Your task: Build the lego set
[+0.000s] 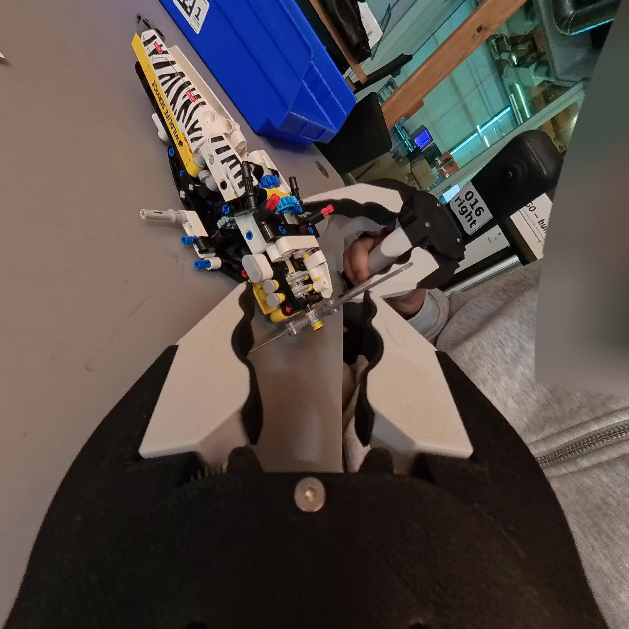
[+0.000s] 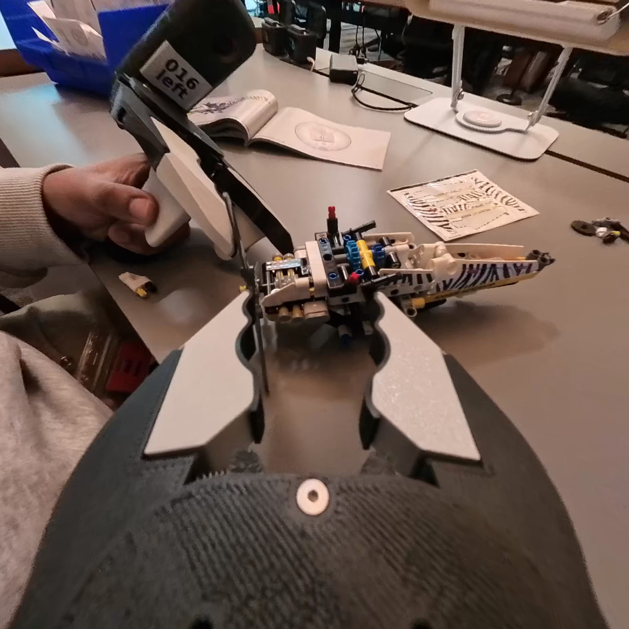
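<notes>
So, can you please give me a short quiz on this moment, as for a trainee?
1. True or false: the white paper instruction booklet lies closed on the grey table.
2. The zebra-striped white Lego aeroplane model has, at the end nearest the table edge: A a blue gear; B a thin grey propeller; C a yellow side panel.
3. Fill in: the left gripper and the right gripper both have their fingers ____.

Key: 1 false, it lies open; 2 B; 3 open.
</notes>
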Action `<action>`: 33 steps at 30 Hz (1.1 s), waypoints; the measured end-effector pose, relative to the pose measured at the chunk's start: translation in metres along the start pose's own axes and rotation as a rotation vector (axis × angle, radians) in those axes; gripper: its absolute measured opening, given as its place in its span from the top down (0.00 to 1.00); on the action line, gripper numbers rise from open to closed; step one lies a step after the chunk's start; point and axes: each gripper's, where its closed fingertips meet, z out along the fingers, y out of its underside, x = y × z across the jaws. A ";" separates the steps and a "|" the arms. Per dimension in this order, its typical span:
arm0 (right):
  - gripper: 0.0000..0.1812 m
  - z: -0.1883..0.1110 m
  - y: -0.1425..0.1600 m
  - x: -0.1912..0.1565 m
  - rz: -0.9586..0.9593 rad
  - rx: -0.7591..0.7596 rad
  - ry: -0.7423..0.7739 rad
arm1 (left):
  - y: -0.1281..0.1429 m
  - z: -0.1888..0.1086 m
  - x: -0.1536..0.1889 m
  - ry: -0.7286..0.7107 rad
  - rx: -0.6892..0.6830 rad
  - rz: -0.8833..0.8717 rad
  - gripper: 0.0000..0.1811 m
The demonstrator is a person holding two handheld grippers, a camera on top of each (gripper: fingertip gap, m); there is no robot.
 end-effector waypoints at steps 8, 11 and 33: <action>0.53 -0.007 -0.020 0.001 -0.052 0.113 -0.032 | 0.000 0.000 0.000 0.002 -0.001 -0.001 0.66; 0.51 -0.003 -0.018 -0.006 -0.103 0.096 -0.068 | 0.000 0.000 0.000 0.002 -0.001 -0.001 0.66; 0.60 -0.004 -0.022 0.004 -0.035 0.117 -0.073 | 0.000 -0.001 0.000 -0.001 0.004 -0.005 0.66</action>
